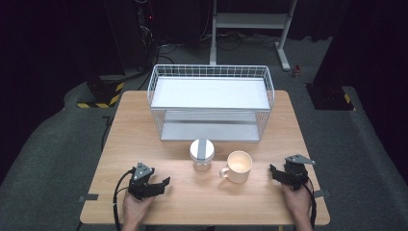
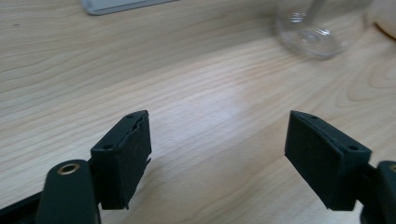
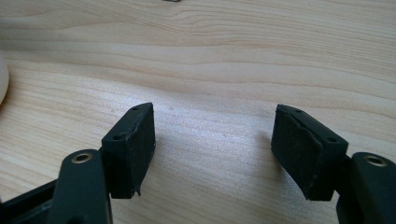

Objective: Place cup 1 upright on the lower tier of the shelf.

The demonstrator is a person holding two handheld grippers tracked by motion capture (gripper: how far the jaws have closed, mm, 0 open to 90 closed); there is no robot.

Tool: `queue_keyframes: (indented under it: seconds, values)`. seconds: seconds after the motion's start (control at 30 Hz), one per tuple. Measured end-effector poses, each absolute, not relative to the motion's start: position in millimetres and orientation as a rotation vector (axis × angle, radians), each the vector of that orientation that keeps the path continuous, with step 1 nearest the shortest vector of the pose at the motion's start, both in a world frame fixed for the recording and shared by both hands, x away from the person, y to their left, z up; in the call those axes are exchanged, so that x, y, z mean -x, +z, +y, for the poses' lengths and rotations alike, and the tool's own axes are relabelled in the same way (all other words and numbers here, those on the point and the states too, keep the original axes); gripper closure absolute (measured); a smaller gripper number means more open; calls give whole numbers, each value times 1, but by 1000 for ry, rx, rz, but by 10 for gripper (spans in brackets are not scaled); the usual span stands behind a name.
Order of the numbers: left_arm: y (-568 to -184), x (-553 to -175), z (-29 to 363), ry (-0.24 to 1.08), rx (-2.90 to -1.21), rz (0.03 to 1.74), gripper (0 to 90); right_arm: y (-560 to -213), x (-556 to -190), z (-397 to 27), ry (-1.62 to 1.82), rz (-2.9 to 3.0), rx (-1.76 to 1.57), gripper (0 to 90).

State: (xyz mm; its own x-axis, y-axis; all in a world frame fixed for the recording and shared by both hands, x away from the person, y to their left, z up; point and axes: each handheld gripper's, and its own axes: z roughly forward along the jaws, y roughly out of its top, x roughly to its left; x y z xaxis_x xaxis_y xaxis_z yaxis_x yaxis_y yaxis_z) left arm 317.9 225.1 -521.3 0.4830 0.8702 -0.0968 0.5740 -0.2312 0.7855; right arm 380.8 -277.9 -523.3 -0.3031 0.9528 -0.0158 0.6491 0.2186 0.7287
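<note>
Wooden table (image 1: 144, 130) carries a white wire rack (image 1: 210, 98) w/ two shelves at the back, and in front of it a clear glass jar (image 1: 202, 155) w/ a white-and-grey lid, plus a cream mug (image 1: 237, 166) just right of it, handle pointing left toward the jar — the two stand close but apart. Left gripper (image 1: 161, 185) sits low near the front edge, well left of the jar, aimed toward it; in the left gripper view its jaws are released, bare wood btwn the pads, w/ the jar's glass base (image 2: 308, 35) ahead and to the right. Right gripper (image 1: 275, 172) is just right of the mug, also released, nothing btwn its pads, the mug's rim (image 3: 3, 79) showing at the left edge of the right gripper view. Likely next step: each gripper closes in on its nearest item. Risks, as I judge them: jar and mug are so near each other that a jaw coming in btwn them could knock the neighbour; glass is slick, so a pinch too high near the lid could tip it or let it slide; the mug handle faces away from the right gripper, so a rim pinch is prob. needed — shallow bite there could let it rotate or drop.
</note>
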Motion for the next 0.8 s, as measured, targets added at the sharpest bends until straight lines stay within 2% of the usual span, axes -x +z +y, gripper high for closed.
queue_keyframes:
  seconds: [0.8]
  values:
    - [-509,-321,174,404,-1954,1050,129,-523,-380,-278,863,2033,-1474,303]
